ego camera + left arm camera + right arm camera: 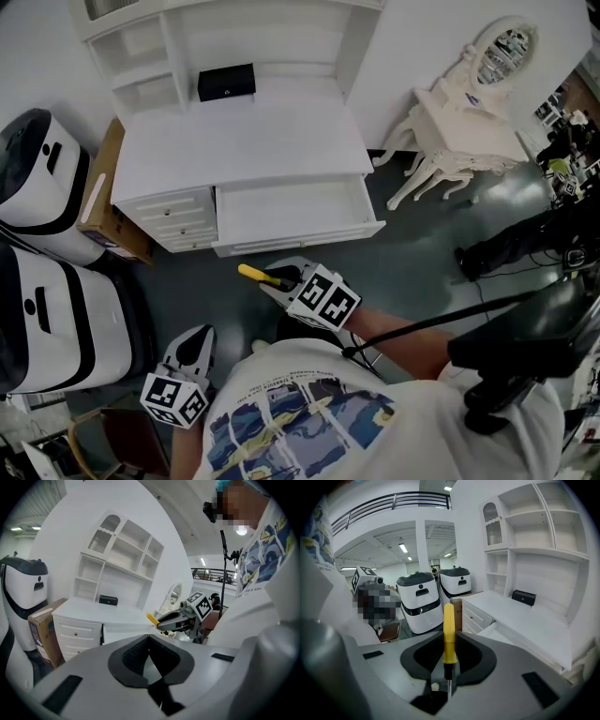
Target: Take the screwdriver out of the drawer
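The screwdriver (258, 275) has a yellow handle and a thin metal shaft. My right gripper (278, 286) is shut on it, in front of the desk's open drawer (292, 214) and above the floor. In the right gripper view the screwdriver (448, 637) stands upright between the jaws, handle up. The left gripper view shows the yellow handle (152, 619) sticking out of the right gripper (164, 623). My left gripper (192, 349) hangs low at the left with its jaws shut and nothing in them; in its own view the pads (140, 651) meet.
The white desk (244, 141) carries a black box (226, 82) under its shelves. Two white and black machines (42, 187) and a cardboard box (98, 202) stand to its left. A white dressing table (469, 122) stands at the right.
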